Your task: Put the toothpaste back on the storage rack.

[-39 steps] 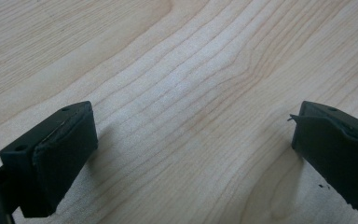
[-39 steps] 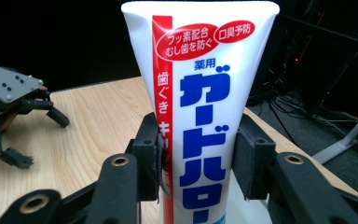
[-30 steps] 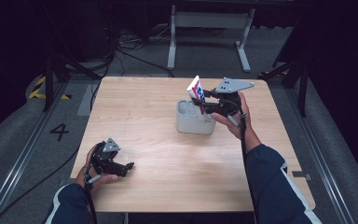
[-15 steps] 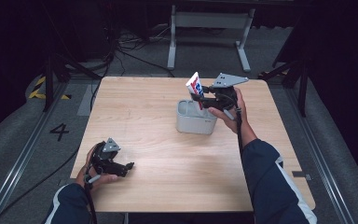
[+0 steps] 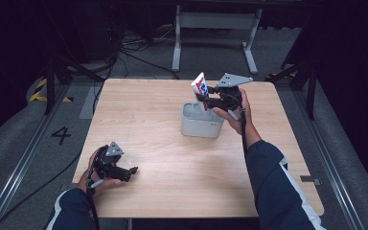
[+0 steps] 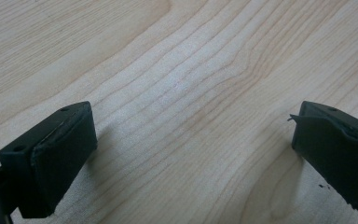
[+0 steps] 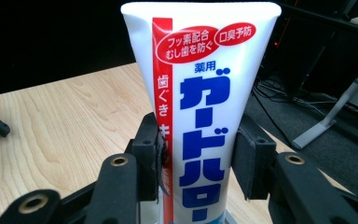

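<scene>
High view: right gripper (image 5: 210,101) clenched on a flat white toothpaste tube (image 5: 201,87), upright over a rounded grey plastic bin (image 5: 201,125) on the pale wood-grain surface (image 5: 163,110). Left gripper view: matte black fingers (image 6: 63,154) spread wide, released, holding nothing. Right gripper view: glossy tube (image 7: 200,116) pinched between black blocky fingers (image 7: 251,161).

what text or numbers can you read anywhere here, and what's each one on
"フッ素配合 むし歯を防ぐ": red oval on the toothpaste tube, right gripper view
"口臭予防": smaller red oval beside it
"薬用": small blue print below the ovals
"ガードハロー": big blue letters down the tube; the bottom is cut off
"歯ぐき": on the red stripe; the rest is hidden by a jaw
"4": painted on the floor, high view
</scene>
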Demonstrator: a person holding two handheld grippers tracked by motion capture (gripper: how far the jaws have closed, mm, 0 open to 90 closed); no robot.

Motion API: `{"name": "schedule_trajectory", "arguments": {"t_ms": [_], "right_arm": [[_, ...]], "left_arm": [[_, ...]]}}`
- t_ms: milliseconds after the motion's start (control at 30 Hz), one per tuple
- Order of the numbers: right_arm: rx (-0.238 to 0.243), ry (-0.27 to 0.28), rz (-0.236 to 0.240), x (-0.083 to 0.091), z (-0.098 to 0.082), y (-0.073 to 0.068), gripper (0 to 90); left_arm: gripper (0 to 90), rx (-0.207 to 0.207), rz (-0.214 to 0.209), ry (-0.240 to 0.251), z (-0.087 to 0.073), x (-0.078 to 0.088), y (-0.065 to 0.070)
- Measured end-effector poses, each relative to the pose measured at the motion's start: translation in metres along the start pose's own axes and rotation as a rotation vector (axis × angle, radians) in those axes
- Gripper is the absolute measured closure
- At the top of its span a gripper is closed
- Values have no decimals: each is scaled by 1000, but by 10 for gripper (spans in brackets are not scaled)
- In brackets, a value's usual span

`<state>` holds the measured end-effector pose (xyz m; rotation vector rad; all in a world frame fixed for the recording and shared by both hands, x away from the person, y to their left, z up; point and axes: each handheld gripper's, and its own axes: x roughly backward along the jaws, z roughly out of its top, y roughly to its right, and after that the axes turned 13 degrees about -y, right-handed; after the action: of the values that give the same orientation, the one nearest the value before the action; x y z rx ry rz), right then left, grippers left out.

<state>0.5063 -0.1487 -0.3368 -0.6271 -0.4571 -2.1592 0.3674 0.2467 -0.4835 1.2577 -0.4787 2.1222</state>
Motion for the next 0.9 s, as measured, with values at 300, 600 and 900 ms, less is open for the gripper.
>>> {"name": "schedule_trajectory", "arguments": {"t_ms": [300,600,900], "right_arm": [[-24,-12,1,-6,-6,4,584],[-33,-35,11,-12,-14,5,576],[-35,-65,17,-12,-25,6,569]], "left_arm": [[3,-4,-2,-1,0,0,0],[2,2,-9,-3,0,0,1],[2,1,-9,-3,0,0,1]]}}
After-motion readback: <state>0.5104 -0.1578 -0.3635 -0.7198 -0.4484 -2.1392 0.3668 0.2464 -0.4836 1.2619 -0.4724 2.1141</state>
